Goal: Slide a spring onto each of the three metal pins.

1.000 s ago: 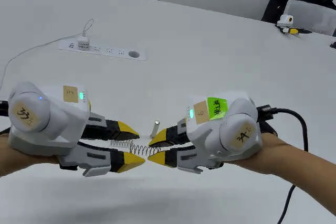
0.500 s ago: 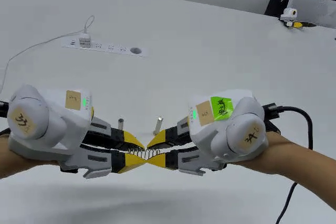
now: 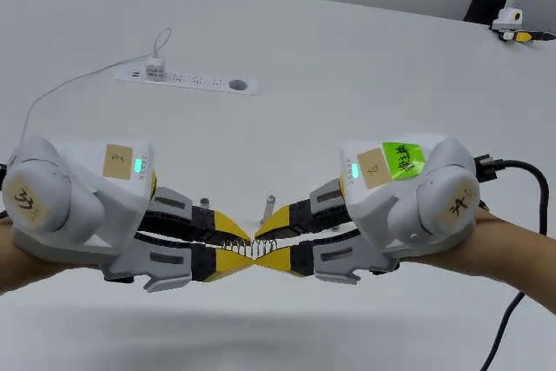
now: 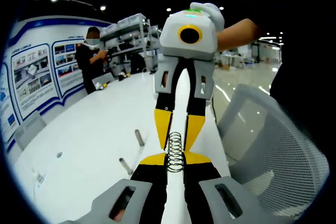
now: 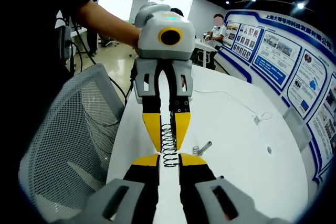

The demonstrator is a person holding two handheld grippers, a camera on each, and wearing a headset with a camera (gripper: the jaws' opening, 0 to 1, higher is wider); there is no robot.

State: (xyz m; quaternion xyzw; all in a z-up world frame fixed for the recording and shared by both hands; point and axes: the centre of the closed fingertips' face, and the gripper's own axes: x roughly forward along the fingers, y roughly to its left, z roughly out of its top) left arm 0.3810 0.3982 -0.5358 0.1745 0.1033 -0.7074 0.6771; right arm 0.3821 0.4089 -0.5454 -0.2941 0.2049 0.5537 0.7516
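The left tool (image 4: 176, 161) and right tool (image 5: 168, 160) meet tip to tip, each nearly closed on one end of the spring (image 3: 254, 249); a pin (image 3: 269, 208) stands just beyond the tips; an uneven squeeze could buckle the spring and fire it across the worktop (image 3: 347, 84).

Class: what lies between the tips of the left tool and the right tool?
A spring spans the gap between the left tool and right tool, each gripping one end; the head view shows it.

left gripper (image 3: 241, 248): jaws closed | right gripper (image 3: 264, 248): jaws closed | tips facing, nearly touching
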